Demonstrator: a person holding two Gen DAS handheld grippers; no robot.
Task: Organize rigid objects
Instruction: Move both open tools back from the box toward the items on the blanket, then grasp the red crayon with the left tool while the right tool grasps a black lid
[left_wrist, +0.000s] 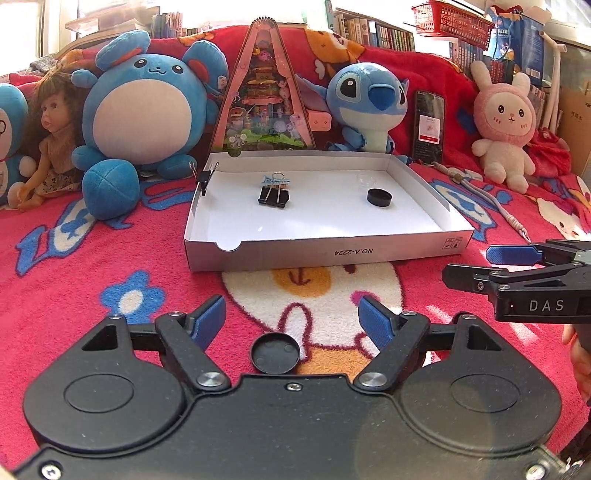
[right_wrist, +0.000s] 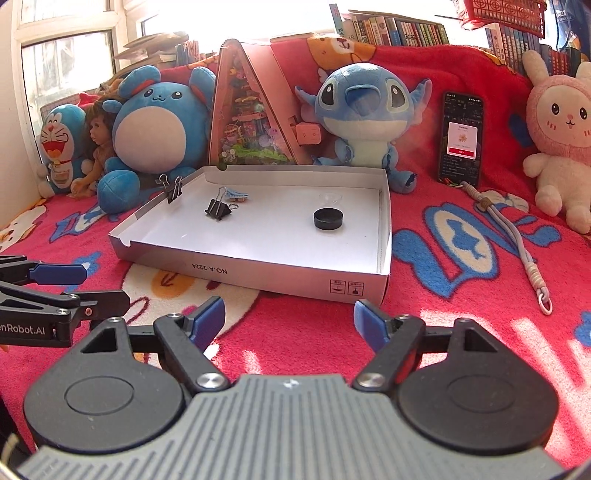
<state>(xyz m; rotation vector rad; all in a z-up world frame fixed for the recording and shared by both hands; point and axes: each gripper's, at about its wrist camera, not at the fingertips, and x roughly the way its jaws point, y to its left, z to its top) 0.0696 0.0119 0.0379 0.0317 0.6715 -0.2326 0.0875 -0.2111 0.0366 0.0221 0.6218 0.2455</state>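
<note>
Both the left hand-held gripper and the right hand-held gripper hover with fingers apart and empty before the white box, which holds a binder clip and black cap.

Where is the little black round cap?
The black round cap lies inside the white box, toward its right side in both views, just in front of a small clear dish.

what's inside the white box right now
Inside the white box: a black binder clip, a small blue toy behind it, a black round cap and a clear piece. Another clip grips its left wall. Nothing looks covered.
</note>
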